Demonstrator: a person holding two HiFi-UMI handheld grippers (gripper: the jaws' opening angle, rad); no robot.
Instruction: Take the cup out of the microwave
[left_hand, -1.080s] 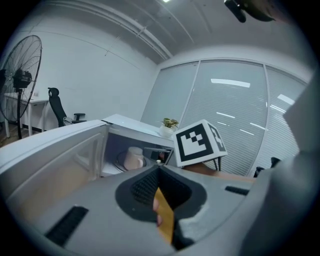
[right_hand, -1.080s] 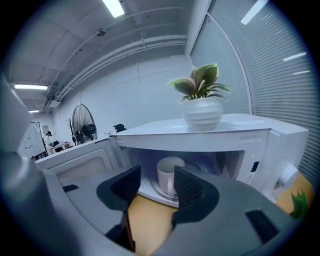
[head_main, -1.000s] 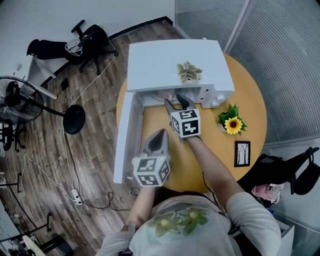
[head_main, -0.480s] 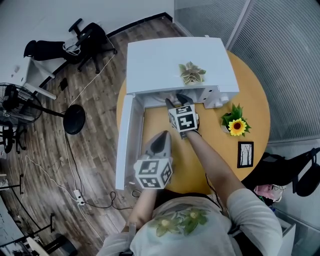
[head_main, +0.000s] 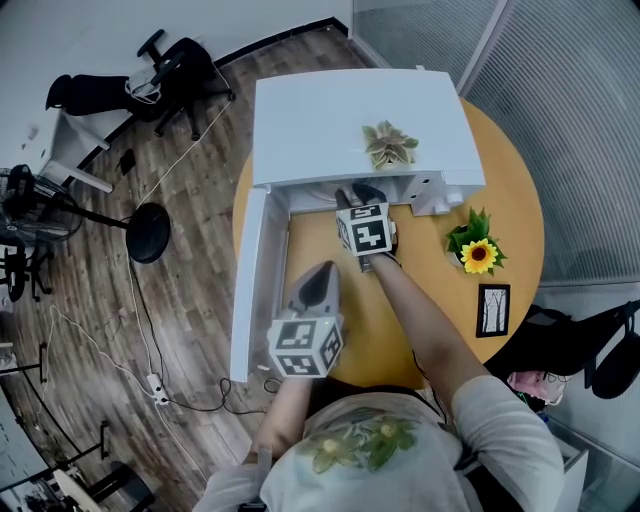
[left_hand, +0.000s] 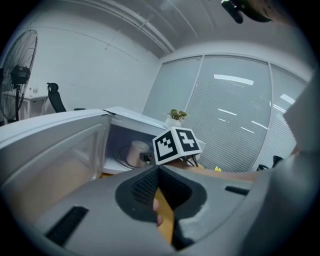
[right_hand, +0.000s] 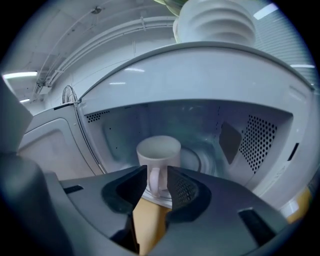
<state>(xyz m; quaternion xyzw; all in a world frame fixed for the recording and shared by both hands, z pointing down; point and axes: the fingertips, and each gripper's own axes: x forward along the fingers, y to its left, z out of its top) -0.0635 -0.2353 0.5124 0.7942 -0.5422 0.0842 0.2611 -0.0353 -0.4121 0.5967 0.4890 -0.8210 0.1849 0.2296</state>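
Observation:
A white cup (right_hand: 159, 150) stands upright on the turntable inside the open white microwave (head_main: 340, 110), handle towards me. It also shows in the left gripper view as a pale cup (left_hand: 136, 152) in the cavity. My right gripper (right_hand: 157, 175) reaches into the opening with the cup's handle between its jaws. The jaws are closing, and a thin gap still shows beside the handle. In the head view the right gripper (head_main: 355, 192) is at the microwave's mouth. My left gripper (head_main: 318, 272) hangs back over the table, shut and empty, its tips (left_hand: 159, 170) meeting.
The microwave door (head_main: 250, 280) swings open to the left, beside my left gripper. A small potted plant (head_main: 390, 145) stands on the microwave's top. A sunflower pot (head_main: 478, 250) and a black picture frame (head_main: 492, 310) sit on the round wooden table (head_main: 400, 320) at the right.
My right gripper has moved forward and down into the microwave's opening and its jaws have narrowed. The left gripper has stayed in place.

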